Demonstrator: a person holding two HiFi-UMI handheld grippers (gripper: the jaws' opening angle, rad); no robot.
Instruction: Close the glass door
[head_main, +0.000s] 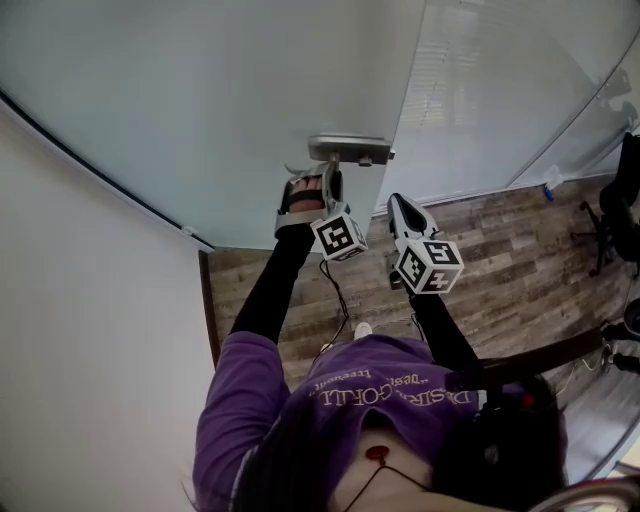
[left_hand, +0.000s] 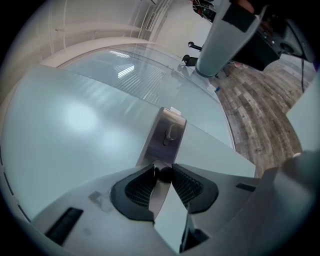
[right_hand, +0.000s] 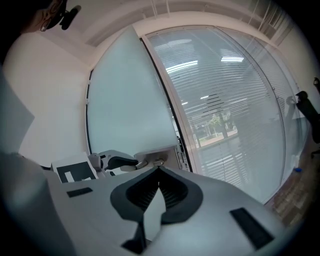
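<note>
The left tongs (left_hand: 163, 173) are on the job: their pads pinch the dark end of the door handle (head_main: 348, 150), with the metal lock plate (left_hand: 168, 132) straight ahead of the tips. The frosted glass door (head_main: 200, 100) fills everything in front of and to the left of them. The right tongs (right_hand: 159, 169) hang just beside the left pair, on its right, tips pressed together with nothing between them, so they look like a spare hand.

So how far along is it? The grip, I'd say, is done. The swing looks unfinished: past the left tongs' right side the door's free edge stands out of line with the blind-covered glass wall (right_hand: 235, 100), and wood floor (head_main: 500, 250) shows beyond that edge. From beside the right tongs the edge runs close along the frame, so the gap may be small; I can't tell exactly. Left to do, by my reckoning: bring the door flush to the frame, then let go of the handle.
</note>
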